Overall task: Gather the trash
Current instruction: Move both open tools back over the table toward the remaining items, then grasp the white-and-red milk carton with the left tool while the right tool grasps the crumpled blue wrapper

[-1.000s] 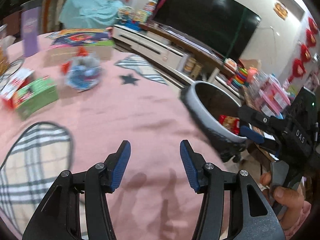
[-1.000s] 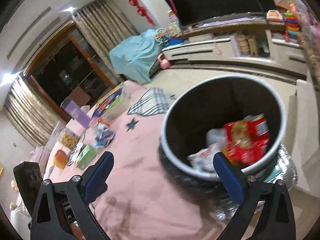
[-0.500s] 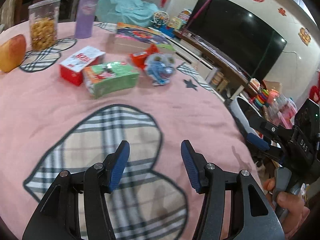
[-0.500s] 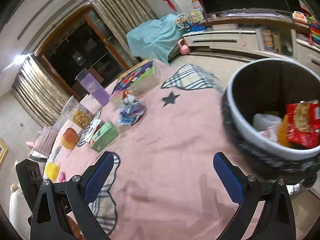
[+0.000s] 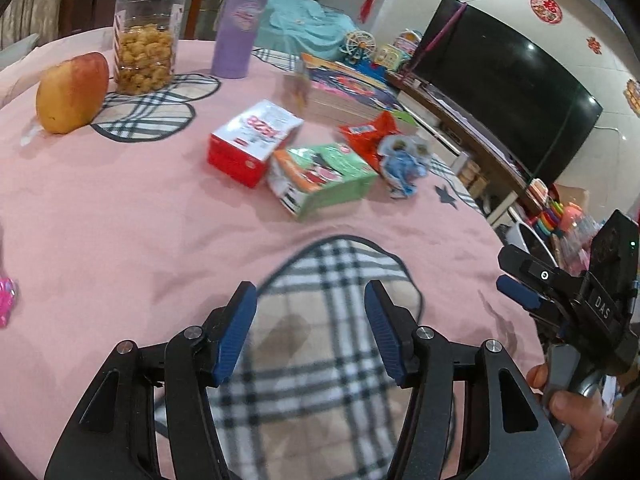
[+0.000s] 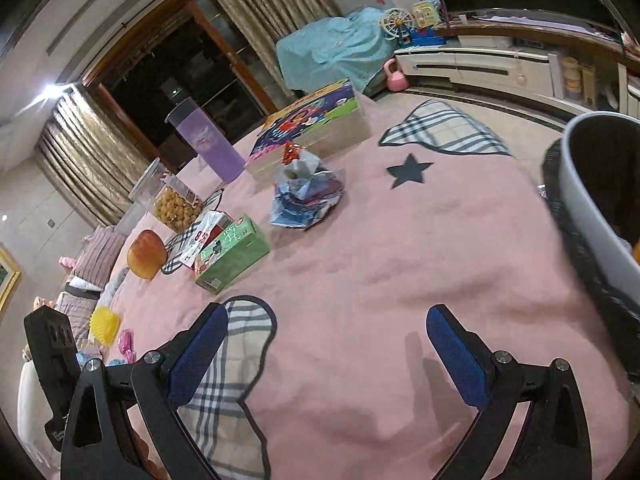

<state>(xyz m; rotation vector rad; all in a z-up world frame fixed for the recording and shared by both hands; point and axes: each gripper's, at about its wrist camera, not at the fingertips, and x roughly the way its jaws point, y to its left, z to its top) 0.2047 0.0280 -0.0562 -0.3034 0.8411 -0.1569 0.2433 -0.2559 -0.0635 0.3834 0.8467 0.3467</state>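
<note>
On the pink tablecloth (image 5: 120, 232) lie a green carton (image 5: 324, 178), a red and white carton (image 5: 252, 138), a red wrapper (image 5: 366, 134) and a crumpled blue wrapper (image 5: 402, 160). The green carton (image 6: 230, 254) and blue wrapper (image 6: 306, 192) also show in the right wrist view. My left gripper (image 5: 310, 330) is open and empty, over a plaid patch short of the cartons. My right gripper (image 6: 326, 354) is wide open and empty above the cloth. The grey bin (image 6: 592, 200) stands at the table's right edge.
An apple (image 5: 72, 92), a snack jar (image 5: 146, 46), a purple tumbler (image 5: 238, 26) and a colourful flat box (image 5: 344, 86) stand at the back. The right gripper's body (image 5: 588, 308) is at the left view's right edge. A TV cabinet lies beyond.
Both grippers have swung away from the bin toward the table's middle. The cartons and wrappers are now nearer and more centred. Both stayed open.
</note>
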